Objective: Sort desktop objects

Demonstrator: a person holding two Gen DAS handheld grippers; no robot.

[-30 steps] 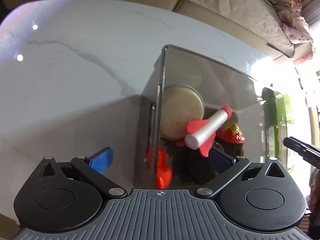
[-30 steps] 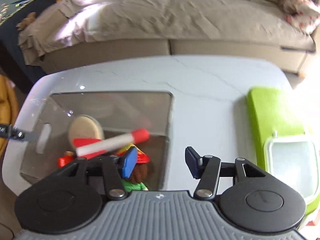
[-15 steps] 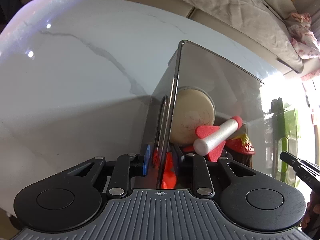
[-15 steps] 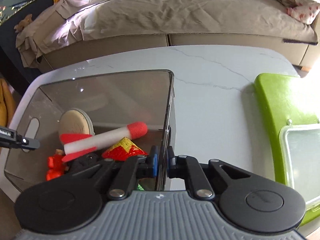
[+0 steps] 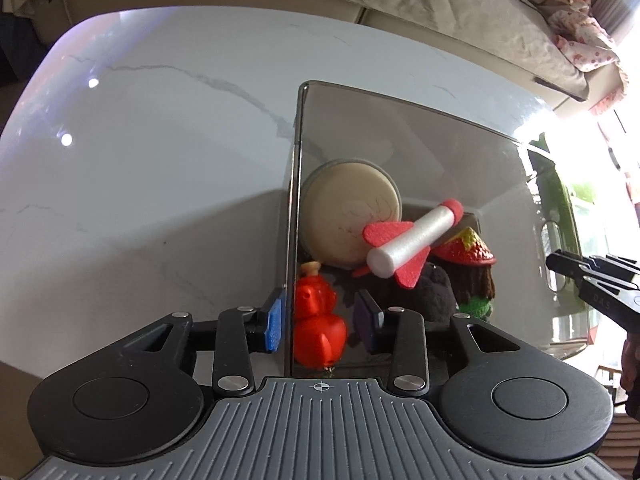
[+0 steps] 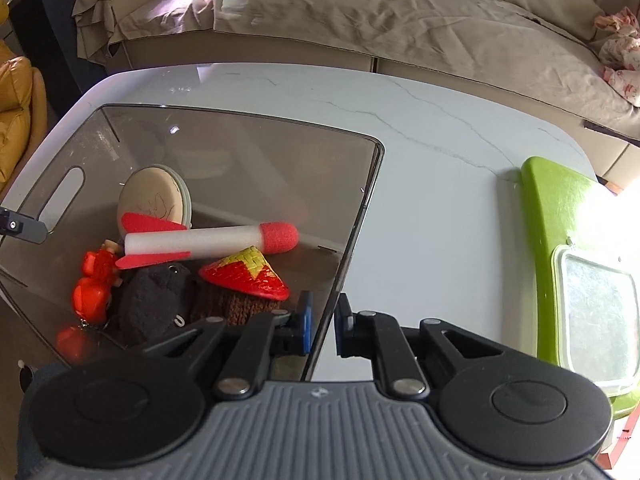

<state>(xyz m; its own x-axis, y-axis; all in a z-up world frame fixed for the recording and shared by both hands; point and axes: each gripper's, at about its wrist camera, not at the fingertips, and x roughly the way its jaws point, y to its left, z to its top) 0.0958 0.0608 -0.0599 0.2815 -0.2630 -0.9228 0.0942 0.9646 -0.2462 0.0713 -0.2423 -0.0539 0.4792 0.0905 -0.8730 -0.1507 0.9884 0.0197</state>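
A smoky clear bin (image 5: 400,140) stands on the white marble table (image 5: 160,160). It holds a foam rocket (image 5: 416,240), a round beige disc (image 5: 348,216), a red toy figure (image 5: 316,320), a black plush (image 5: 432,292) and a doll in a red-and-yellow hat (image 5: 466,246). My left gripper (image 5: 322,320) straddles the bin's left wall. Its jaws are opening, and the inner pad stands clear of the wall. My right gripper (image 6: 325,326) is shut on the bin's right wall (image 6: 352,232). The rocket (image 6: 208,240) lies across the other toys.
A green tray (image 6: 560,208) carrying a clear-lidded box (image 6: 596,312) lies on the table right of the bin. A sofa under a beige cover (image 6: 360,8) runs behind the table. The table's rounded edge is close on the bin's left side.
Both grippers went from open near the bin to astride its side walls and closed on them. The left jaws have since parted again. The right jaws stay closed.
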